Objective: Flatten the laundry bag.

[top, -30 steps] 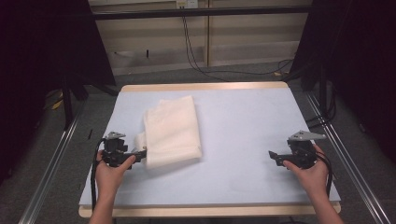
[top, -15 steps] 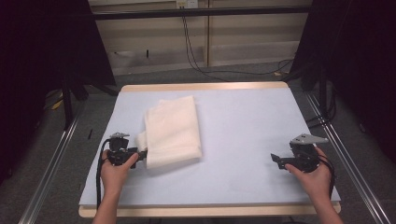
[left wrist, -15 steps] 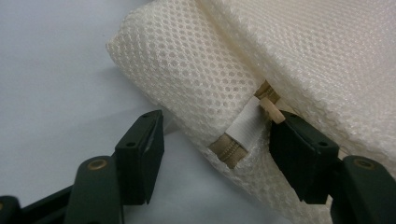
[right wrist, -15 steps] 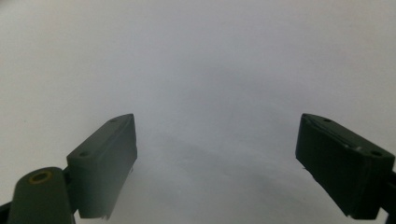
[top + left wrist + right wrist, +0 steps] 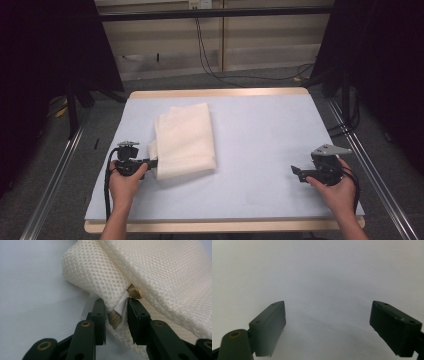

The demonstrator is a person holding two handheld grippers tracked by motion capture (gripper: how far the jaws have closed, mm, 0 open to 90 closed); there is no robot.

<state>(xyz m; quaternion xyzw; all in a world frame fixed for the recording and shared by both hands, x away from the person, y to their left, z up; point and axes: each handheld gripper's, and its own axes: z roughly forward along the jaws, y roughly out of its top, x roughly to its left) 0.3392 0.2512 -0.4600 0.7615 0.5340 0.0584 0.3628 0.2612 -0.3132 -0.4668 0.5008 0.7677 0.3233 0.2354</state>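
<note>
Item: folded cream mesh bag (image 5: 185,140), lying on the pale sheet covering the table (image 5: 260,130), left of centre, long side running away from the person.

Left gripper (image 5: 150,163): held at the bag's near left corner. Its jaws have just been closing; the left gripper view shows them pressed on a bunch of mesh (image 5: 100,282) with a white label (image 5: 120,305) and a tan cord stopper (image 5: 114,318) caught between them. A second tan stopper (image 5: 136,292) sits just beyond the jaws, against the fold. From above, none of this small hardware can be made out, only the corner meeting the gripper.

Right gripper (image 5: 296,172): held well apart from the bag, near the right edge. The right gripper view (image 5: 328,322) shows the jaws wide apart over bare sheet.
</note>
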